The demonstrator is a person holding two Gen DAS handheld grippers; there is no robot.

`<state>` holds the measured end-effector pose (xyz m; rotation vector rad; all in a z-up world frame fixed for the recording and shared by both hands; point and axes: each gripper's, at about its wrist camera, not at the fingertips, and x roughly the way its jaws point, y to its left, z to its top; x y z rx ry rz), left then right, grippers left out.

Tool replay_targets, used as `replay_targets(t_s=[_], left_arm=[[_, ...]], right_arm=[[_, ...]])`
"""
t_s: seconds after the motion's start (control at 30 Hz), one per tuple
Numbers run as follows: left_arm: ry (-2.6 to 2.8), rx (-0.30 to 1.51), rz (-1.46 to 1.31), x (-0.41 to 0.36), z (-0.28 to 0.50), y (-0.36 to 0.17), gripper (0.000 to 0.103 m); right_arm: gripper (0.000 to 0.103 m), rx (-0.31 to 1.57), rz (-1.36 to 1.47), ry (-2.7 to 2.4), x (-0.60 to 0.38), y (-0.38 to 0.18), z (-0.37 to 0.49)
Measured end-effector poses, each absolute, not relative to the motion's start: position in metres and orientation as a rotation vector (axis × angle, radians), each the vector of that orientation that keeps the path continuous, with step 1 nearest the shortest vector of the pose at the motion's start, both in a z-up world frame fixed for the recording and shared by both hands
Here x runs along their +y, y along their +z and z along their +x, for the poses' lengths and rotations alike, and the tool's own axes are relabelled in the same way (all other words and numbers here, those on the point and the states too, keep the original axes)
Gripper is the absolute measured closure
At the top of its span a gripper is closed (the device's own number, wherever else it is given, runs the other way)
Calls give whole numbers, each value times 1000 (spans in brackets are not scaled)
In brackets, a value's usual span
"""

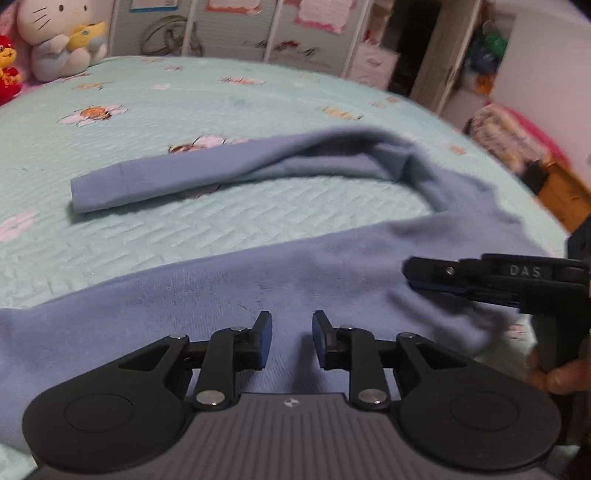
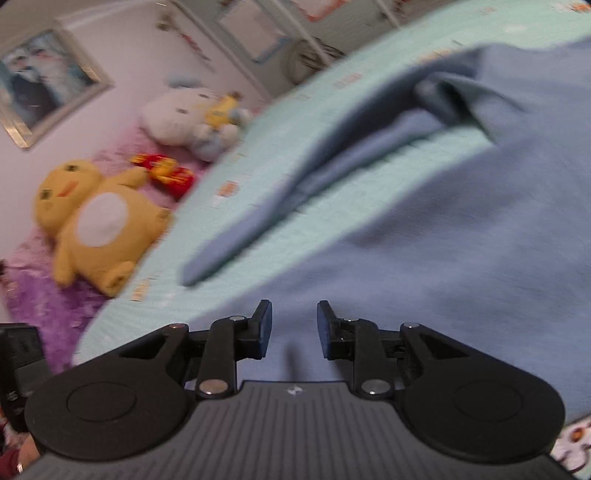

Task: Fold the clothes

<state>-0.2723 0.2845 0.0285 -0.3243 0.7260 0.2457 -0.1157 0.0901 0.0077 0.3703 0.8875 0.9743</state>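
Note:
A light blue long-sleeved garment (image 1: pixel 258 280) lies on the mint green bed cover (image 1: pixel 221 96). One sleeve (image 1: pixel 177 177) stretches out to the left, away from the body. My left gripper (image 1: pixel 291 336) is open and empty, just above the body of the garment. My right gripper (image 2: pixel 294 328) is open and empty over the same cloth (image 2: pixel 461 229); it also shows from the side in the left wrist view (image 1: pixel 410 275), at the right above the garment. The sleeve (image 2: pixel 266 214) runs away to the upper right in the right wrist view.
Plush toys sit at the head of the bed: a white cat (image 1: pixel 59 40), a yellow duck (image 2: pixel 99 218) and a red toy (image 2: pixel 166 173). A purple blanket (image 2: pixel 33 295) lies under them. White cabinets (image 1: pixel 258 33) stand behind the bed.

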Motion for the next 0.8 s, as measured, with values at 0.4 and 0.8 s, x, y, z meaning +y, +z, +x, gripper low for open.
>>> replay_targets(t_s=[0.4,0.8], left_arm=[[388,717,-376,304,-275,37,74],[429,701,-493,310,-297,40,70]], right_arm=[[80,825,455,936,85,10,-90],[70,867,571,818,43,-5,-47]])
